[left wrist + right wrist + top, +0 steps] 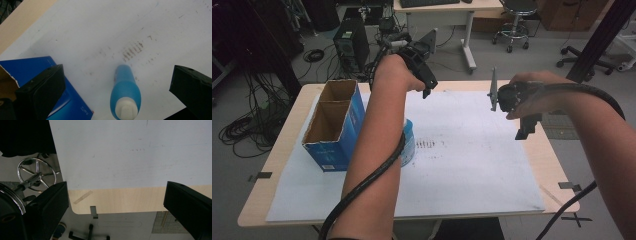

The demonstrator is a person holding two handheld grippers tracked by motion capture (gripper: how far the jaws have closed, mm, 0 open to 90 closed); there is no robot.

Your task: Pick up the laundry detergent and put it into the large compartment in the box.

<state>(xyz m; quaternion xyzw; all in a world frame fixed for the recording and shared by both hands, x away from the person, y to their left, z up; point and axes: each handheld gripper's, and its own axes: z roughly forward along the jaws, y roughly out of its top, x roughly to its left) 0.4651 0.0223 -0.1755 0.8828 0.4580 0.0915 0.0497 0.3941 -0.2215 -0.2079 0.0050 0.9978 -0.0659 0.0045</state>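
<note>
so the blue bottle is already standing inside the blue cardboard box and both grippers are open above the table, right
Not quite. The blue bottle is not inside the blue cardboard box; it lies on the white sheet beside the box, as the left gripper view shows. The rest holds: the left gripper and right gripper are both open above the table.

Looking down and forward from above the near edge in the high view, taking in the whole surface (512, 165) with its white sheet (472, 150). Riding the left gripper (117, 87), peering close and steeply down at the blue bottle (125, 92) and blue box (75, 105), both also showing in the high view. Hovering with the right gripper (116, 205), facing down over the sheet's edge, the surface's corner and the floor beyond.
</note>
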